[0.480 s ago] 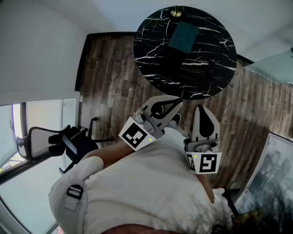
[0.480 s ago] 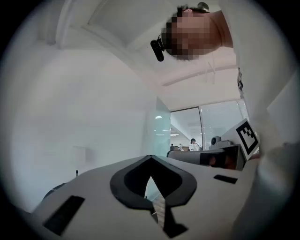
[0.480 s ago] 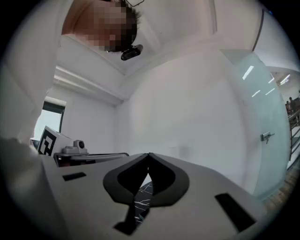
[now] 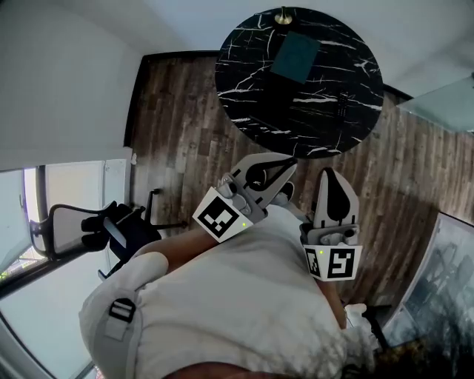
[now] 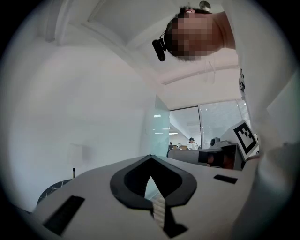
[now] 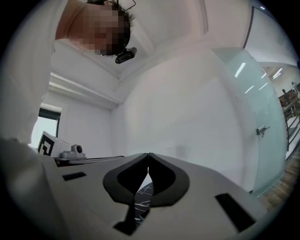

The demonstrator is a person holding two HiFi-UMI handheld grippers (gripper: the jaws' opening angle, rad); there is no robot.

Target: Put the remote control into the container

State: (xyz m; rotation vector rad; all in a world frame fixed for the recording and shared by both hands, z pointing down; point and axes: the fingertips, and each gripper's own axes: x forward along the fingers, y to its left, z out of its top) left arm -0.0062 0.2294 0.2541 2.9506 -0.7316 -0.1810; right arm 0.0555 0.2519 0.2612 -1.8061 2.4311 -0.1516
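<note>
Remote control (image 4: 342, 108): a small dark bar lying flat on the right part of the tabletop; hard to make out against the dark surface; outside the container and well apart from it; neither gripper touches it

Container (image 4: 296, 58): a dark teal square box on the far part of the table, beyond and to the left of the remote control; its inside cannot be made out

Table (image 4: 248, 89): round, black stone with white veins; a small brass object (image 4: 284, 16) sits at its far rim; in the right gripper view a sliver of the veined top (image 6: 140, 202) shows through the gap below the jaw tips

Left gripper (image 4: 290, 161): held level near the person's chest, tips aimed toward the table and short of its near edge; in the left gripper view (image 5: 150, 157) the jaws meet at the tips with nothing between them; closed and empty

Right gripper (image 4: 326, 173): just beside the left one, also level and short of the table; in the right gripper view (image 6: 148, 154) the jaw tips touch, nothing gripped; closed and empty

Person: white top (image 4: 237, 296) fills the lower middle of the head view, behind both grippers

Floor (image 4: 178, 126): dark wood planks under and around the table

Chair (image 4: 111, 229): a black office chair on the left, well apart from the table
</note>
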